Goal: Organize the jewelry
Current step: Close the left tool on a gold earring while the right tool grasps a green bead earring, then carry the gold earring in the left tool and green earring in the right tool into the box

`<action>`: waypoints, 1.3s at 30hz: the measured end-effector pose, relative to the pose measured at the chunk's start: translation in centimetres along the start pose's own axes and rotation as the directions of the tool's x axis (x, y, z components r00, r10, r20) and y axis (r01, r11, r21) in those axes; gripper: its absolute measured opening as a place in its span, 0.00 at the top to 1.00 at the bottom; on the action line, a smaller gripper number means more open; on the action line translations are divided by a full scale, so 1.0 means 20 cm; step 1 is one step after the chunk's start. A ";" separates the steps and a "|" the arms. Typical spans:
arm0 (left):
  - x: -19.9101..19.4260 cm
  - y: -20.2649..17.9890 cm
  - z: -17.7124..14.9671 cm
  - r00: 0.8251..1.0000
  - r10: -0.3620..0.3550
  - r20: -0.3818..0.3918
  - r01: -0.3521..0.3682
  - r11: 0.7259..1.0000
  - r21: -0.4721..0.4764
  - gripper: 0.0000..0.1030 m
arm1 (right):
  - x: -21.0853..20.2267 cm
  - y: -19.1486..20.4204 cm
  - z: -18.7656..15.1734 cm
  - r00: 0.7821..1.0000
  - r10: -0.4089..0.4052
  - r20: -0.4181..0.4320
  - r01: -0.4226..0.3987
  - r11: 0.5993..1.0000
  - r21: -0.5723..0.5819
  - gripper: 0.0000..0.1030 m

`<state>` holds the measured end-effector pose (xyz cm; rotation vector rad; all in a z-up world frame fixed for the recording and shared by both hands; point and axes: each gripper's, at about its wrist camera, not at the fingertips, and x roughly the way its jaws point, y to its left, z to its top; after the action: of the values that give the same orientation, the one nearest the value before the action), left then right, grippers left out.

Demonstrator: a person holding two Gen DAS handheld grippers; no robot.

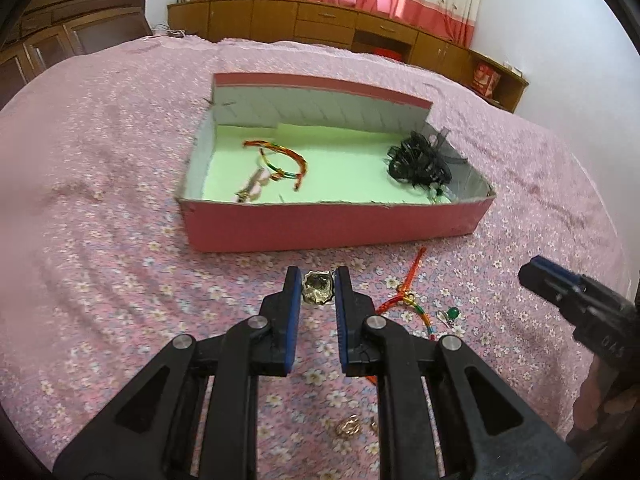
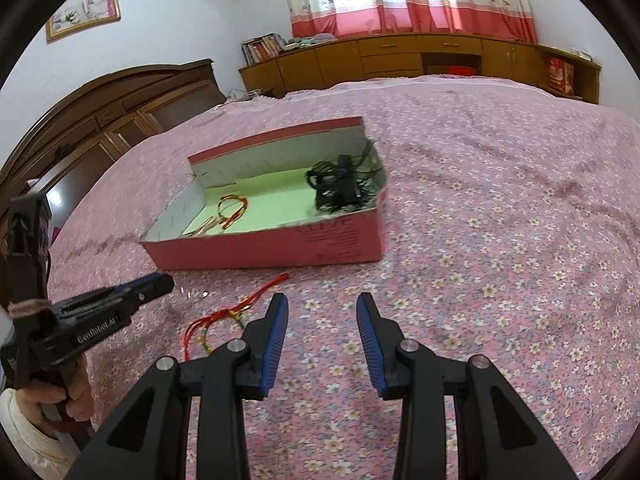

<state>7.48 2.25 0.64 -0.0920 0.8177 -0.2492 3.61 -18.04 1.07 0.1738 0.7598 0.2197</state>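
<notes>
Between the fingers of our left gripper (image 1: 318,280) sits a small silver-toned ornament (image 1: 317,288), bracketed at the fingertips; its outline is crumpled and glinting, and we cannot tell what kind of piece it is, nor whether the pads actually press it or only flank it. The jaws stand narrowly apart, about the ornament's width. It lies above the pink floral bedspread (image 1: 100,280), just short of the near wall of the pink cardboard box (image 1: 320,228).

In the right wrist view the ornament is reduced to a couple of bright specks beyond the left gripper's tip, too small to read. Our right gripper (image 2: 322,300) hangs with its jaws wide apart, nothing between them, over bare bedspread.

Just right of the left gripper lies a red braided cord bracelet (image 1: 408,288) with coloured beads, its lower end cut off behind the gripper's finger. Beside it rests a green-stoned earring (image 1: 451,314), seen only from the left wrist. Under the left gripper's frame we glimpse gold-toned pieces (image 1: 347,427), partly hidden.

Inside the box, on a pale green lining, are a red-and-yellow cord bracelet (image 1: 280,156), a pinkish beaded piece (image 1: 252,190) blurred against the near wall, and a tangle of black hair ties (image 1: 418,162).
</notes>
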 end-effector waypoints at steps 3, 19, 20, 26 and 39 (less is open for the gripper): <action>-0.03 0.03 0.00 1.000 0.006 0.009 -0.005 1.000 -0.017 0.92 | 0.02 0.03 -0.01 1.000 0.016 -0.019 -0.017 1.000 -0.010 0.63; -0.08 0.13 -0.04 1.000 0.019 0.018 -0.017 0.998 -0.059 0.92 | 0.22 0.16 -0.10 0.988 0.045 -0.148 -0.051 0.998 -0.038 0.64; -0.08 0.13 -0.04 1.000 0.018 0.018 -0.017 0.998 -0.060 0.92 | 0.23 0.16 -0.10 0.987 0.043 -0.153 -0.049 0.998 -0.039 0.66; -0.08 0.14 -0.05 1.000 0.016 0.016 -0.015 0.998 -0.067 0.92 | 0.28 0.18 -0.12 0.984 0.033 -0.178 -0.043 0.998 -0.052 0.76; -0.12 0.12 -0.06 0.999 0.016 0.030 -0.014 0.998 -0.059 0.92 | 0.24 0.17 -0.12 0.990 0.051 -0.135 -0.058 0.997 -0.046 0.89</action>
<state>5.49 5.25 1.18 -0.1449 0.7953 -0.2091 4.80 -13.33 -3.06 0.1341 0.8824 0.3043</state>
